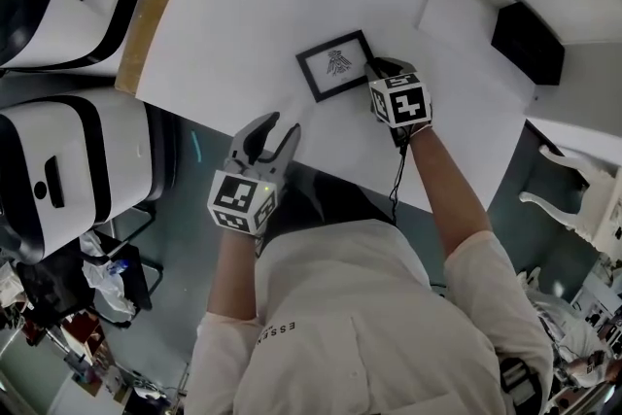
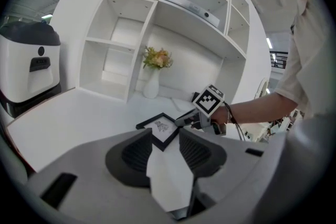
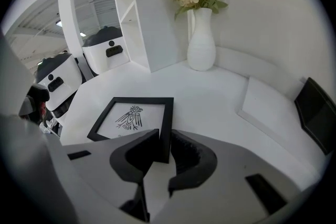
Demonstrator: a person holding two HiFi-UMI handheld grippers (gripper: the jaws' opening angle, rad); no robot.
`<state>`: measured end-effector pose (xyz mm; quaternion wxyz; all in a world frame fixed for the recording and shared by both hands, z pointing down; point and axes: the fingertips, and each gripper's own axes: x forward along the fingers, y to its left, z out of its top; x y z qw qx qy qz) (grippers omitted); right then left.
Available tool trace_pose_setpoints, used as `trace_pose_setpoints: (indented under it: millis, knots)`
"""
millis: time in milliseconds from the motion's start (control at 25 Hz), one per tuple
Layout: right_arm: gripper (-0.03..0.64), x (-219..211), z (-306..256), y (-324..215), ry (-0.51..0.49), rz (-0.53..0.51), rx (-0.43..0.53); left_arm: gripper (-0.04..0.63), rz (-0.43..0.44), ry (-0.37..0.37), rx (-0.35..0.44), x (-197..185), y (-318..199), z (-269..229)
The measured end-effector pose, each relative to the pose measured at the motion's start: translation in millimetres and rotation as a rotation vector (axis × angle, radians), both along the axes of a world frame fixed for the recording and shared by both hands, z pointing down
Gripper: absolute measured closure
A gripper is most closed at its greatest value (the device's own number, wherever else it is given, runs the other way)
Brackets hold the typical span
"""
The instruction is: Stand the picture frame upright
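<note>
The picture frame lies flat on the white table. The right gripper sits at its 3 o'clock corner, jaws narrowed onto the black rail; the left gripper, at its 7 o'clock, gapes empty. The frame looks light, stiff and probably glazed, so fragile: hold the rail, not the face

You see the picture frame: black border, white inset, dark bird motif. Bench white. Vase at 12 o'clock white.

Head overhead, others low, sharing picture frame
</note>
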<state>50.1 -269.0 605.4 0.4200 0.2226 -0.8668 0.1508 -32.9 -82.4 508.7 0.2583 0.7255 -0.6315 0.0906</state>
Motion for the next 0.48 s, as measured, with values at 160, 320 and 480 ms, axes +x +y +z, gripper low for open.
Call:
trace_pose_setpoints:
  millis: [160, 320, 480]
  knots:
    - [0.535, 7, 1, 9, 0.004, 0.044, -0.008, 0.439, 0.065, -0.023, 0.006, 3, -3, -5]
    - [0.534, 16, 0, 19, 0.02, 0.097, -0.009, 0.439, 0.135, -0.046, 0.01, 4, -2, -10]
    - [0.534, 26, 0, 33, 0.033, 0.168, 0.002, 0.439, 0.177, -0.044, 0.015, 1, 5, -15]
